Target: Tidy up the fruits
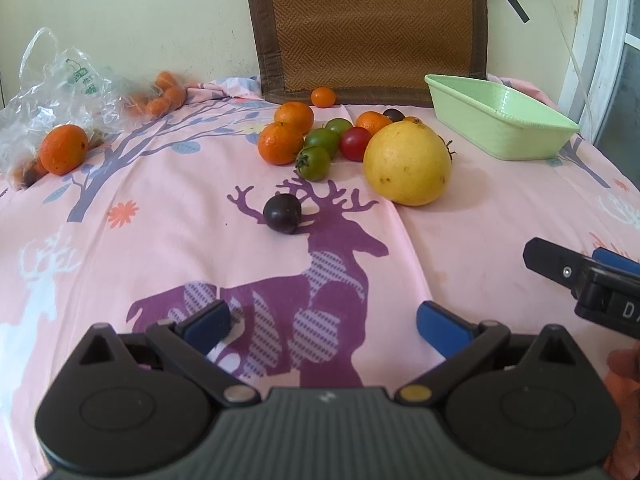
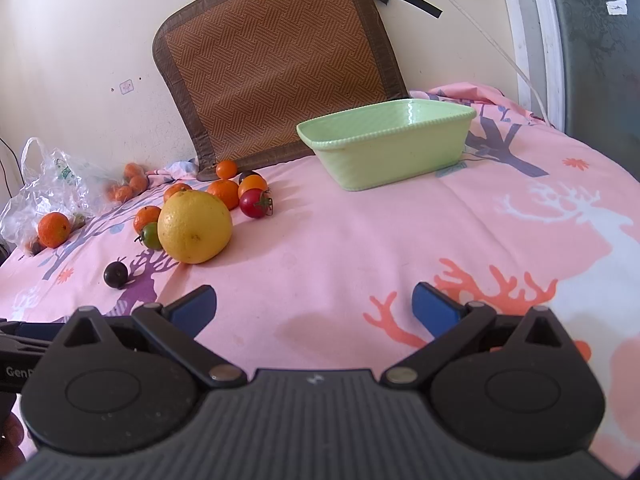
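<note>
Your left hand-held gripper and your right hand-held gripper both hover over the pink deer-print cloth with jaws spread wide and nothing between them. Taking the big yellow grapefruit as landmark, the oranges and tomatoes cluster just behind and left of it. A dark plum lies apart in front-left, and the green basin stands apart, behind and to its right.
</note>
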The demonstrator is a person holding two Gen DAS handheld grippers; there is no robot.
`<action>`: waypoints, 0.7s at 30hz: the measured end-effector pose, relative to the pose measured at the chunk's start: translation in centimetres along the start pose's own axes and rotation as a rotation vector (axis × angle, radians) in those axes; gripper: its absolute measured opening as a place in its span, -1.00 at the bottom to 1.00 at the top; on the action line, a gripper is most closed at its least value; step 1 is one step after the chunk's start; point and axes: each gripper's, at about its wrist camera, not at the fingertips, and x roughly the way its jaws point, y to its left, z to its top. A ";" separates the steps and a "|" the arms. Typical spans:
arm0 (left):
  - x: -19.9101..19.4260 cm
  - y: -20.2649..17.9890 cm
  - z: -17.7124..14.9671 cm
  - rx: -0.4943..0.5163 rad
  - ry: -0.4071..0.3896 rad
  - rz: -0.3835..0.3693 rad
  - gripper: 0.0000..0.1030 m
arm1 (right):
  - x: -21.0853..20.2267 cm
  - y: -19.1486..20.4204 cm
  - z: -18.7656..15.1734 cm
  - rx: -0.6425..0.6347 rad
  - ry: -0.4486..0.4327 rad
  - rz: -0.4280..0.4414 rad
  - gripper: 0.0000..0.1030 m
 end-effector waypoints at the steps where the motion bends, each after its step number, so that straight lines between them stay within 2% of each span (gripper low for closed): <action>1: 0.0 0.1 0.1 -0.001 0.004 -0.003 1.00 | 0.0 0.0 0.0 0.000 0.000 0.000 1.00; 21: 0.1 0.3 0.3 -0.015 0.021 -0.019 1.00 | 0.0 0.0 0.0 0.000 -0.001 0.000 1.00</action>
